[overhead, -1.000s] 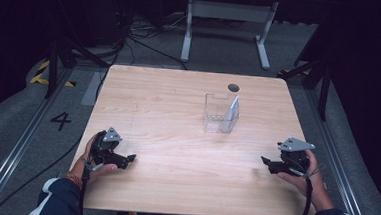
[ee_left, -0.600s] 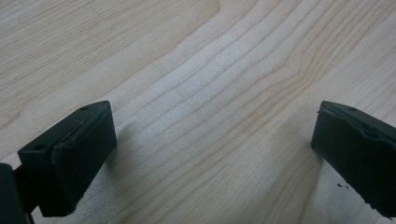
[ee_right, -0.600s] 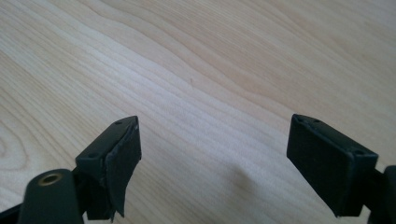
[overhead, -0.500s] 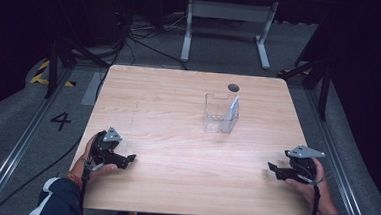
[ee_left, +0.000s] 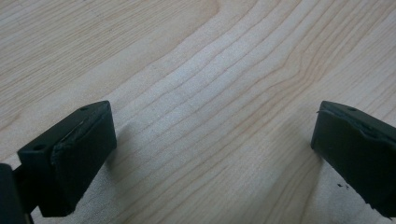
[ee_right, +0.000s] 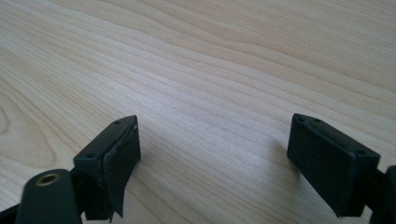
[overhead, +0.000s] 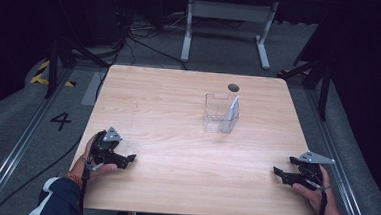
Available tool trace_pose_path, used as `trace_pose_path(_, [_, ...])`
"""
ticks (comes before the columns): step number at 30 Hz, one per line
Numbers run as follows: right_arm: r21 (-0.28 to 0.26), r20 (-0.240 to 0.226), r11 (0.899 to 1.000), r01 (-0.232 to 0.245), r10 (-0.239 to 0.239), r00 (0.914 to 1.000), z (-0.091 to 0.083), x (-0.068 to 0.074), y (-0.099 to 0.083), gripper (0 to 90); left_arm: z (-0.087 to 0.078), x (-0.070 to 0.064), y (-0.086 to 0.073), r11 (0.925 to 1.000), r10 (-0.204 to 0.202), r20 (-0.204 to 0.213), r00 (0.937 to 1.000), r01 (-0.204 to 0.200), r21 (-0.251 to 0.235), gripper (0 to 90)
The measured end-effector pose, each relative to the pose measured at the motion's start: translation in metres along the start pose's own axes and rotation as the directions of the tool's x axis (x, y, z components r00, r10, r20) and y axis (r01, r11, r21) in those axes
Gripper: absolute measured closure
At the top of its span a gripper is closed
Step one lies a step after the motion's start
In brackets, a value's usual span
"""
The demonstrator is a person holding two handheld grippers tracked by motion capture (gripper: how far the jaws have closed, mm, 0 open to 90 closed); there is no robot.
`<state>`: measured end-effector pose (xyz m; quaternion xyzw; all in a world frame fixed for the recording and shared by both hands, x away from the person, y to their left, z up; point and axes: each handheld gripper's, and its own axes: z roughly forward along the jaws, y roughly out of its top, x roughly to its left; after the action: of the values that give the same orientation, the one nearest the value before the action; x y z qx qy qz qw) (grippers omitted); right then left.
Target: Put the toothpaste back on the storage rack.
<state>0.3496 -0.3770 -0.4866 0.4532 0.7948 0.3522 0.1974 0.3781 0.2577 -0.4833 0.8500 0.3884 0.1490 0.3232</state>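
Note:
A clear plastic box [overhead: 220, 113] stands on the wooden table [overhead: 179, 102], right of centre, with a pale flat item [overhead: 232, 108] leaning upright inside it. My left gripper [overhead: 126, 160] rests at the front left of the table in a hand, jaws open and pointing right. In the left gripper view that gripper [ee_left: 215, 154] has bare wood between its wide-apart jaws. My right gripper [overhead: 279, 173] sits near the front right edge, jaws pointing left. The right gripper view shows it [ee_right: 215, 154] open over bare wood.
A small dark round hole [overhead: 233, 87] lies in the tabletop behind the box. A white metal frame [overhead: 229, 12] stands on the floor beyond the far edge, with cables [overhead: 133, 34] at the back left. Dark stands [overhead: 56, 64] flank the table.
My right gripper has drawn back toward the front right edge of the table, away from the box. The left gripper has stayed in place.

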Motion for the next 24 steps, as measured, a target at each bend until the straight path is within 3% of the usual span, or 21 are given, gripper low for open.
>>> trace_pose_path(24, [-0.002, 0.030, 0.999, -0.032, 0.032, 0.9990, 0.0006, 0.0035, 0.0005, 17.1, -0.0002, -0.0013, -0.0003, 0.9999, -0.014, -0.002, 0.9999, 0.014, 0.002, 0.6])
